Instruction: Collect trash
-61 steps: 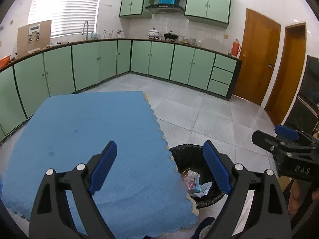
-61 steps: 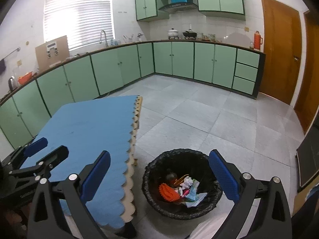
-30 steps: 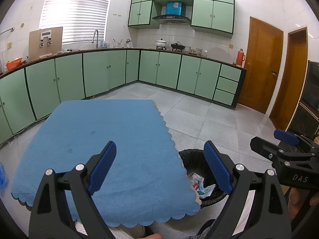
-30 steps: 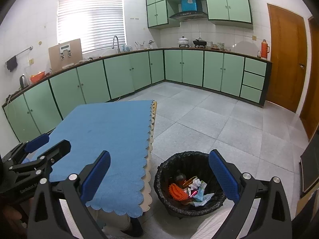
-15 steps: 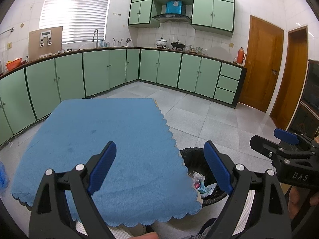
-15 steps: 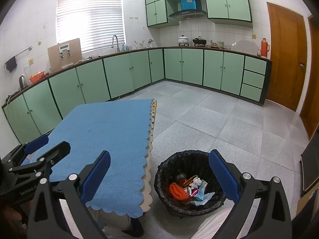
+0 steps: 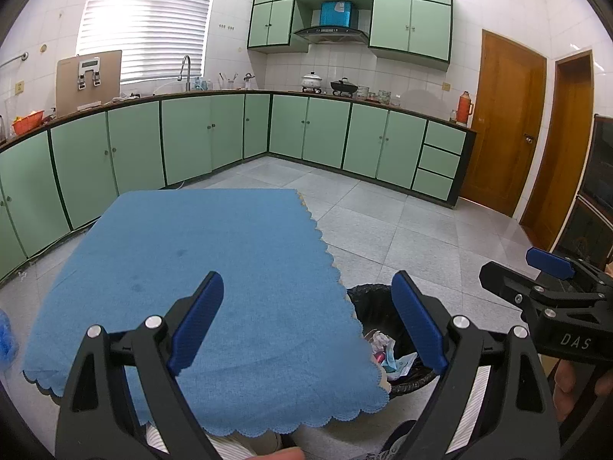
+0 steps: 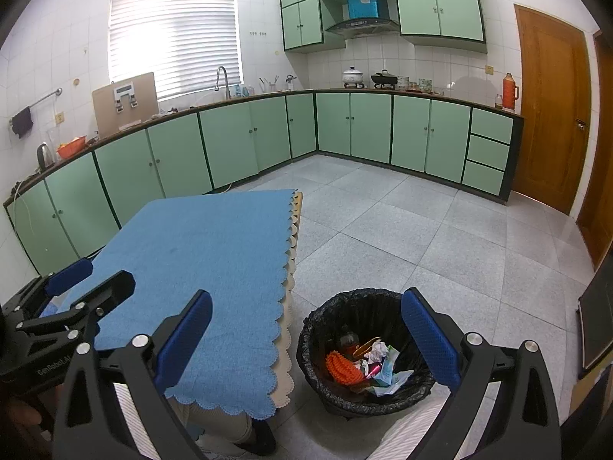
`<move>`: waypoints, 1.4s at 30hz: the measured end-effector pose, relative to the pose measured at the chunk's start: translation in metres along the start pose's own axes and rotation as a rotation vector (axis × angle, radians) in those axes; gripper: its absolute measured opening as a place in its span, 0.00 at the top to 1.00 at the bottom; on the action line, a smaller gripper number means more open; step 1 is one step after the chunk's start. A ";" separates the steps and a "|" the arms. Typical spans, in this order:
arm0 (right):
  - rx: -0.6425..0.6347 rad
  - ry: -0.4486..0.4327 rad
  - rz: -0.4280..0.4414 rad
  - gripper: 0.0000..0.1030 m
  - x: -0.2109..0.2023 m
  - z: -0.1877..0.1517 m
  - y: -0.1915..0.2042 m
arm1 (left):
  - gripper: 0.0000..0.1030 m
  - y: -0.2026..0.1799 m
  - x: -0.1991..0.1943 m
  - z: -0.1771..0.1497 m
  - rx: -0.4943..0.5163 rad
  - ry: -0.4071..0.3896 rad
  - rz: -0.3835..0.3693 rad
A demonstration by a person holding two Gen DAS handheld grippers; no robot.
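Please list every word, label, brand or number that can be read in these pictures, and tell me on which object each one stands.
"DAS": white letters on the black body of the right gripper, in the left wrist view.
"GenRobot.AI", last letters unclear: white print on the black body of the left gripper, in the right wrist view.
White label on the blue box above the range hood: too small to read.

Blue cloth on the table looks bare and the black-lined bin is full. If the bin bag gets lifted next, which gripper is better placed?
Probably the right gripper: its open jaws frame the black-lined trash bin, which sits straight ahead of it on the floor. The left gripper, also open, points over the blue scalloped tablecloth, whose corner hides part of the bin.
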State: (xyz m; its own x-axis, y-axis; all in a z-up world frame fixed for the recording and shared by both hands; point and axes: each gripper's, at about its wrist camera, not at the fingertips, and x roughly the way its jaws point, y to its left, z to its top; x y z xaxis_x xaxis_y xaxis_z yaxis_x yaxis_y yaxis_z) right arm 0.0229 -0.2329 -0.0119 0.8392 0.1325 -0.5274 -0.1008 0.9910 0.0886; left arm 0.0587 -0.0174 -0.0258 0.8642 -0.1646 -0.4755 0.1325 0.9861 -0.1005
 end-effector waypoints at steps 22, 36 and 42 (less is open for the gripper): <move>0.002 0.002 0.002 0.06 0.002 -0.001 0.001 | 0.16 0.003 -0.001 -0.005 -0.004 0.001 0.004; 0.002 0.003 0.003 0.06 0.003 -0.002 0.001 | 0.16 0.003 -0.001 -0.005 -0.005 0.003 0.004; 0.002 0.003 0.003 0.06 0.003 -0.002 0.001 | 0.16 0.003 -0.001 -0.005 -0.004 0.004 0.004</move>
State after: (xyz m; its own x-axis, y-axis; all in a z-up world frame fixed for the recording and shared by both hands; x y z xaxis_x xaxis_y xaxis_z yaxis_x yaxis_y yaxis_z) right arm 0.0244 -0.2315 -0.0149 0.8371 0.1353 -0.5301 -0.1021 0.9905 0.0916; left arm 0.0562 -0.0145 -0.0301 0.8628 -0.1612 -0.4792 0.1277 0.9866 -0.1020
